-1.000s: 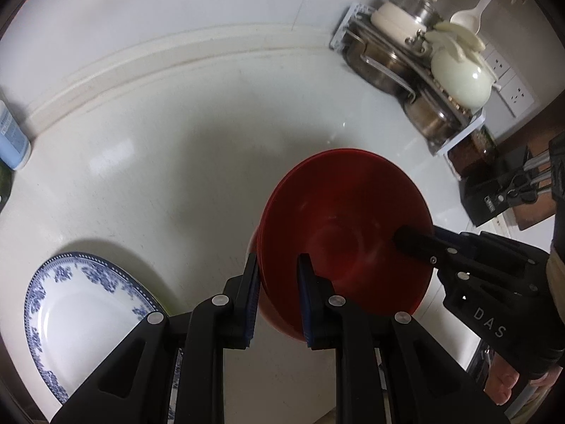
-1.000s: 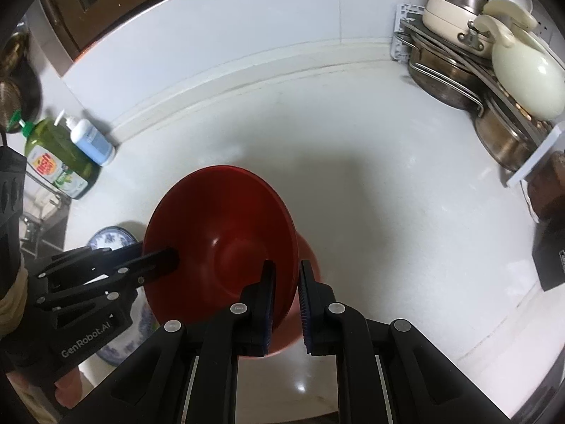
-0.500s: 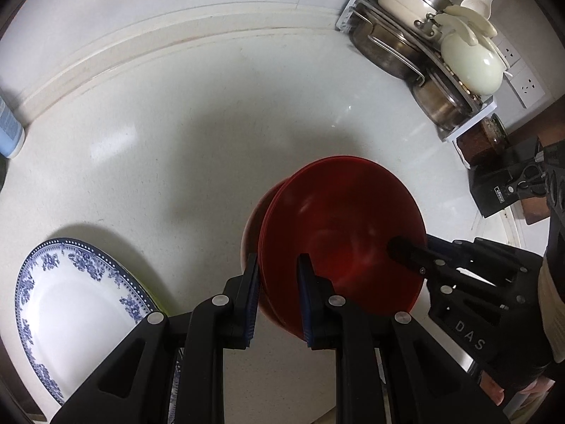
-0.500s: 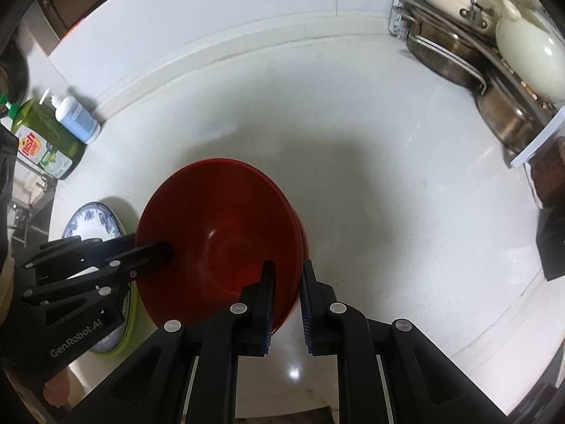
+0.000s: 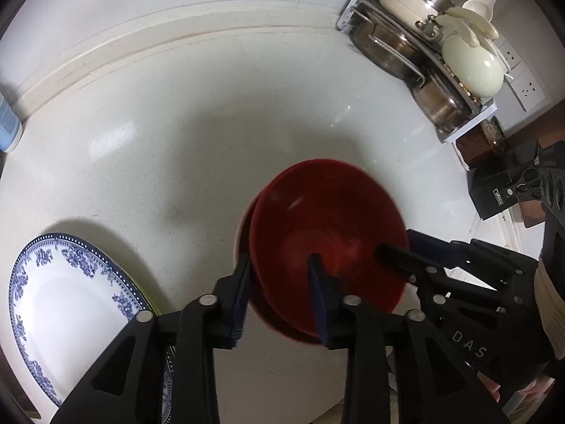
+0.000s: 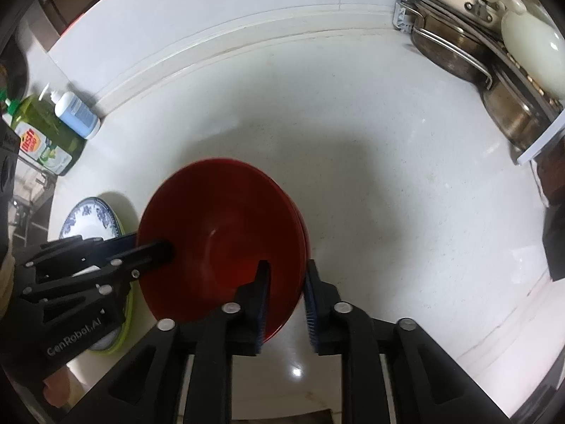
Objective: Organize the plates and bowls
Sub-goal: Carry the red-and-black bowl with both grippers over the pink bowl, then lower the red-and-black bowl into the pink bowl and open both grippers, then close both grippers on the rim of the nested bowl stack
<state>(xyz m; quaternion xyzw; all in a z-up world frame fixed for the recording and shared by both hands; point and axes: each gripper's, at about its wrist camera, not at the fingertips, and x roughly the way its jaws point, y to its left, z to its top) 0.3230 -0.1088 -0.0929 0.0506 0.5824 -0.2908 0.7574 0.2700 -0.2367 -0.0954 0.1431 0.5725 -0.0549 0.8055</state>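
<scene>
A red bowl (image 5: 328,233) sits nested in another red bowl on the white counter; it also shows in the right wrist view (image 6: 219,240). My left gripper (image 5: 280,282) is open, its jaws straddling the bowls' near-left rim. My right gripper (image 6: 286,282) is open too, its jaws straddling the right rim. Each gripper shows in the other's view, one finger reaching inside the bowl. A blue-and-white plate (image 5: 63,304) lies to the left on a green plate; the right wrist view (image 6: 88,219) shows it as well.
A rack of steel pots and a cream kettle (image 5: 469,67) stands at the back right. A green dish-soap bottle (image 6: 42,137) and a white-blue pump bottle (image 6: 76,113) stand at the back left. A black box (image 5: 501,190) sits right.
Both grippers have opened their jaws and released the red bowl's rim. The bowl has come down into the lower red bowl.
</scene>
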